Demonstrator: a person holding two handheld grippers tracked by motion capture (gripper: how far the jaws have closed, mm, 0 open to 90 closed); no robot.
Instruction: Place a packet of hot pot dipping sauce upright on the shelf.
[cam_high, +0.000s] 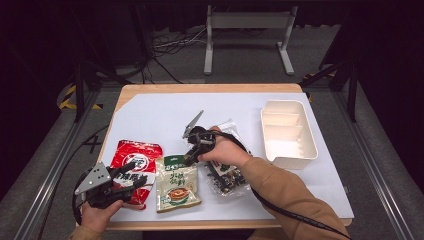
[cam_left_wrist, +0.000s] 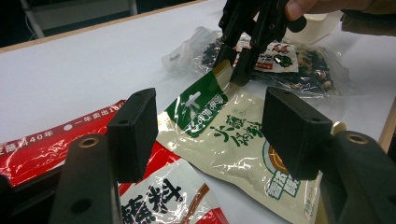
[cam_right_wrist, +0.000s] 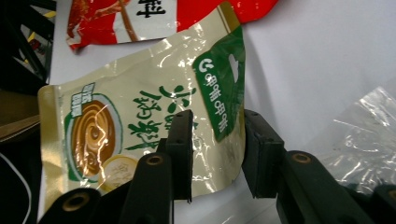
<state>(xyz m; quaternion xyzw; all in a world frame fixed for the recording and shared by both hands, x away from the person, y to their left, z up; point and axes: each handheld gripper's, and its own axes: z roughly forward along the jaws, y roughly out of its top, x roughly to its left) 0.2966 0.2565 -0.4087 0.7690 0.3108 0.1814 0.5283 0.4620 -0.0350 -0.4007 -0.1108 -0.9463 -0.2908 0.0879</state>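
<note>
A beige sauce packet with a green header (cam_high: 176, 182) lies on the white sheet near the front. My right gripper (cam_high: 192, 150) comes down on the packet's top right corner. In the right gripper view its jaws stand close on either side of the beige packet's green corner (cam_right_wrist: 219, 102), which bends up between them. The beige packet (cam_left_wrist: 233, 135) and the far right gripper (cam_left_wrist: 233, 70) also show in the left gripper view. My left gripper (cam_high: 131, 182) hovers open, low over a red packet (cam_high: 135, 162), with the red packet (cam_left_wrist: 42, 149) under its wide-apart jaws.
A clear bag of dark dried pieces (cam_high: 227, 177) lies under the right hand, just right of the beige packet. A white tray with compartments (cam_high: 287, 131) stands at the right of the wooden table (cam_high: 200, 88). The table's front edge is close to both hands.
</note>
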